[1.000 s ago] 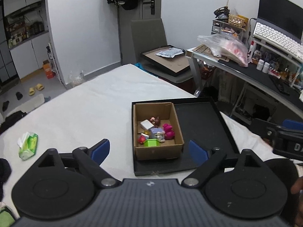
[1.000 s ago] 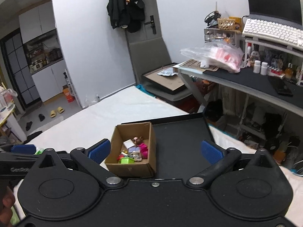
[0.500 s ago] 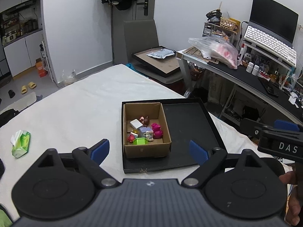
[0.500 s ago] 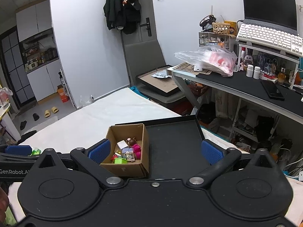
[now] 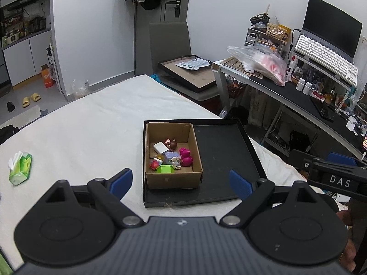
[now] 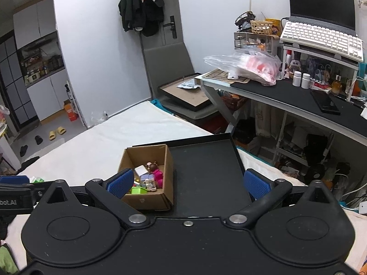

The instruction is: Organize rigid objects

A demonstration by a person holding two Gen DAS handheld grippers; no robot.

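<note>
Claws, left [image 5: 181, 181] and right [image 6: 187, 183], both released above toy-filled cardboard box [image 5: 174, 180] on black tray [image 5: 224, 160].

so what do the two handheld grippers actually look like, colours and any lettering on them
Both are black plastic. The left gripper and right gripper each have two round discs at the base, angled linkage arms with silver pivot pins, and blue textured pads on the fingertips. The left's centre panel is ribbed grey. White lettering "DAS" shows on the right gripper's side, seen from the left wrist.
</note>
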